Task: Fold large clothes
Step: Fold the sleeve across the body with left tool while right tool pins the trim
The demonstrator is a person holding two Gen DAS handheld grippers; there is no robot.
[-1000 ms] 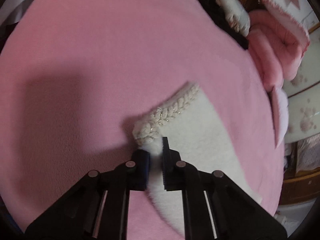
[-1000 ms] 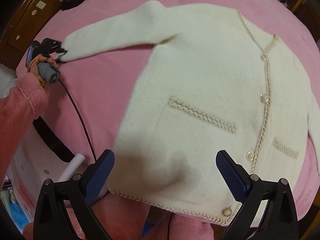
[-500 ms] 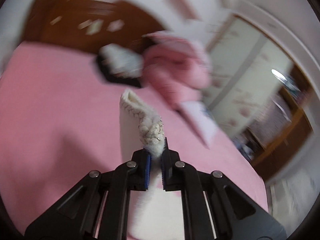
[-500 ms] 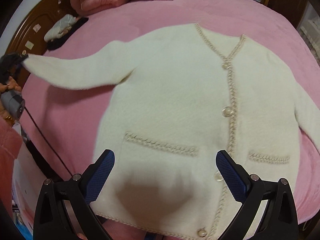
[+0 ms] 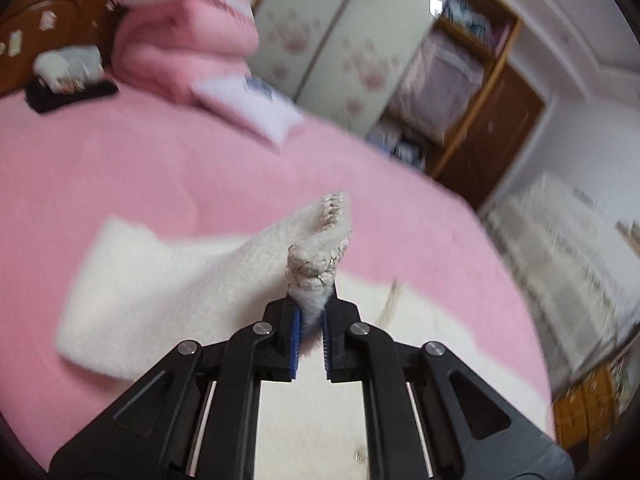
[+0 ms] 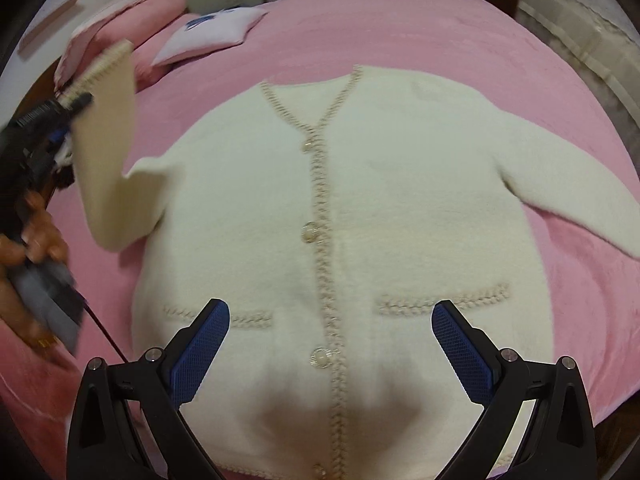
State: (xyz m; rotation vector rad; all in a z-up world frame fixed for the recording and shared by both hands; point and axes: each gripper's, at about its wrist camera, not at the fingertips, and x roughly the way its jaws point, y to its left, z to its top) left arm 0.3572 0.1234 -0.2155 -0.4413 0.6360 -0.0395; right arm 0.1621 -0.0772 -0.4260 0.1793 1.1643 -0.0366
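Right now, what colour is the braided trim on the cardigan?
Beige-gold braid on the cream cardigan, running along neckline, button front and pockets; the right wrist view shows it best.

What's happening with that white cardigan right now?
Left gripper shut on sleeve cuff, lifted. Right gripper open above cardigan. Nothing in the way.

Nothing here can be read. The small pillow (image 6: 208,34) on the bed carries a blue print too blurred to make out, and the pale stickers (image 5: 48,20) on the wooden headboard show no legible writing.
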